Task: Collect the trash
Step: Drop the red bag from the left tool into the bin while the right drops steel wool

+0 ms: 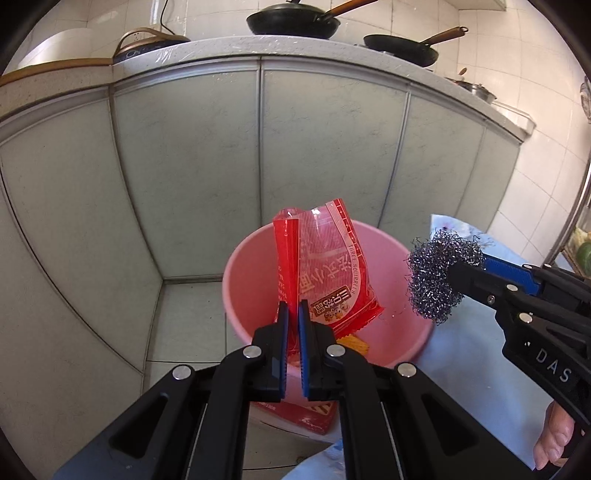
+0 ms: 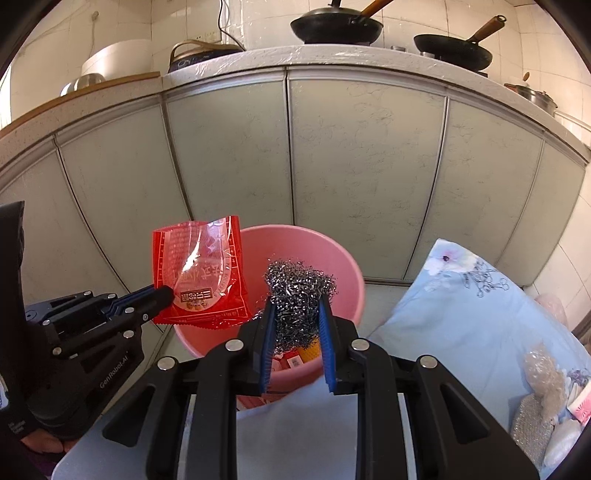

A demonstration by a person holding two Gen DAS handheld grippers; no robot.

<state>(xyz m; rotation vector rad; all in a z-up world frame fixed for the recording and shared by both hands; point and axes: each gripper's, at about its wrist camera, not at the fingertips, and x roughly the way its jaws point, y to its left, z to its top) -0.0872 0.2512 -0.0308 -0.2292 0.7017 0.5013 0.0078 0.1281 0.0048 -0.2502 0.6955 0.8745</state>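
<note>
My left gripper [image 1: 293, 310] is shut on a red snack wrapper [image 1: 325, 266] and holds it upright over the pink bucket [image 1: 251, 266]. My right gripper [image 2: 295, 306] is shut on a steel wool ball [image 2: 299, 291] and holds it above the bucket's rim [image 2: 351, 273]. The right gripper with the steel wool [image 1: 436, 277] shows at the right of the left wrist view, just right of the bucket. The left gripper with the wrapper [image 2: 201, 273] shows at the left of the right wrist view. Some red and orange trash [image 2: 301, 356] lies inside the bucket.
Grey-green cabinet doors [image 1: 207, 177] stand behind the bucket under a counter with two black pans [image 1: 295, 22]. A table with a light blue floral cloth [image 2: 461, 314] is at the right, with more wrappers and scrubbers [image 2: 546, 398] on it. A red box [image 1: 295, 417] sits under the bucket.
</note>
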